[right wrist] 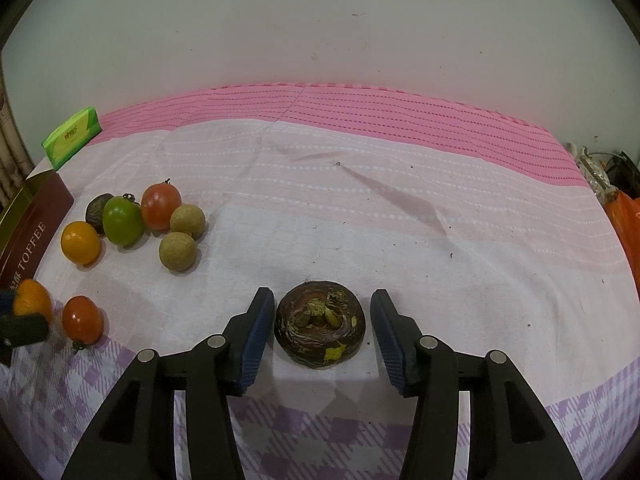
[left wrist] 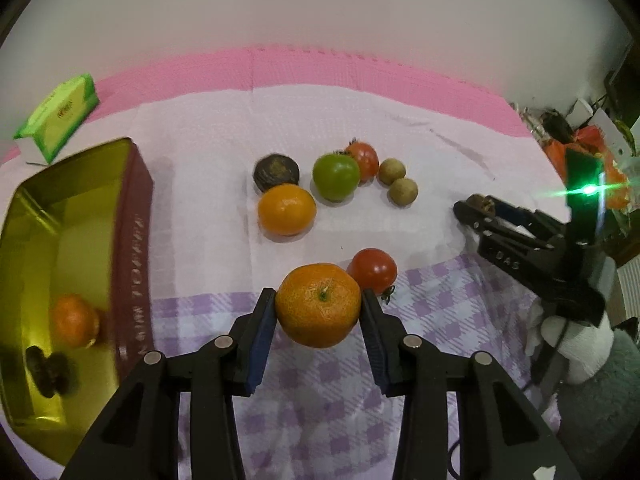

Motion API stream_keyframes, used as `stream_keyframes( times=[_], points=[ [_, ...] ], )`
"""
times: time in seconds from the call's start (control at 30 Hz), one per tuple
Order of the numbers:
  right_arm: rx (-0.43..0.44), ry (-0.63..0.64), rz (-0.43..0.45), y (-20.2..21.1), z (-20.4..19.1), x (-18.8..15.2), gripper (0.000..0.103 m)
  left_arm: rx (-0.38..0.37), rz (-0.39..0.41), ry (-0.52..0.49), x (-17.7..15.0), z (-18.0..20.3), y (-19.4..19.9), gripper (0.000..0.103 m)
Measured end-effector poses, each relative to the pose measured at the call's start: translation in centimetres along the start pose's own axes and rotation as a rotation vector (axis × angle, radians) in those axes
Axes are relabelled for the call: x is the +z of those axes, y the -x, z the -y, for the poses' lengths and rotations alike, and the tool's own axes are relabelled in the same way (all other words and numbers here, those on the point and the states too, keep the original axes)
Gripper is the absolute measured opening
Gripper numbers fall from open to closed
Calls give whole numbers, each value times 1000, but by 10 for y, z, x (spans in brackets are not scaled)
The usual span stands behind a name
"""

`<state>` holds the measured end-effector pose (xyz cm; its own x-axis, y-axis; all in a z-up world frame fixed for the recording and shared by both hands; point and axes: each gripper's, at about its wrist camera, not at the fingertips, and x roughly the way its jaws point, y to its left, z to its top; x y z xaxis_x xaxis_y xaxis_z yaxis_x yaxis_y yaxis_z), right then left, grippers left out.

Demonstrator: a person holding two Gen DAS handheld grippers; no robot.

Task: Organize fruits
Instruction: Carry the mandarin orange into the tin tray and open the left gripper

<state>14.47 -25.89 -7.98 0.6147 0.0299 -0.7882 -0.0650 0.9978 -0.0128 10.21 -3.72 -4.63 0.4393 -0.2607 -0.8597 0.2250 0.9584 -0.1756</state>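
My left gripper [left wrist: 319,312] is shut on an orange mandarin [left wrist: 318,305] and holds it above the cloth, right of the gold tin [left wrist: 132,216]. The tin holds another mandarin [left wrist: 75,320] and a dark fruit [left wrist: 46,368]. My right gripper [right wrist: 322,324] is open, its fingers on either side of a dark brown round fruit [right wrist: 320,330] that rests on the cloth. A red tomato [left wrist: 373,270] lies just behind the held mandarin. Further back lie a mandarin [left wrist: 286,209], a dark fruit [left wrist: 277,171], a green tomato [left wrist: 336,176], a red tomato [left wrist: 363,157] and two brown longans [left wrist: 398,182].
A green tissue pack [left wrist: 60,116] lies at the far left by the wall. The cloth ends in a pink mat [right wrist: 360,108] against the white wall. Clutter and an orange bag [right wrist: 628,220] sit off the right edge.
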Motion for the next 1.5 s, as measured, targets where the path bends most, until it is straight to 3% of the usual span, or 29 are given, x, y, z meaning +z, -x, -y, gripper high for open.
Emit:
stream_keyframes(
  times=[0.3,0.47,0.8,1.07,1.5],
  points=[
    [-1,1,0,0,0,0,52,43,51,92,-9,-36,41,38],
    [-1,1,0,0,0,0,52,88,56,192,-20,-71,54,38],
    [-1,2,0,0,0,1,53,190,-39,279,-50,-125,50,38],
    [-1,3,0,-1,1,1,53,215,-101,322,-59,-140,37,38],
    [0,3,0,-2,3,1,54,251,-124,322,-57,-151,29,38]
  ],
)
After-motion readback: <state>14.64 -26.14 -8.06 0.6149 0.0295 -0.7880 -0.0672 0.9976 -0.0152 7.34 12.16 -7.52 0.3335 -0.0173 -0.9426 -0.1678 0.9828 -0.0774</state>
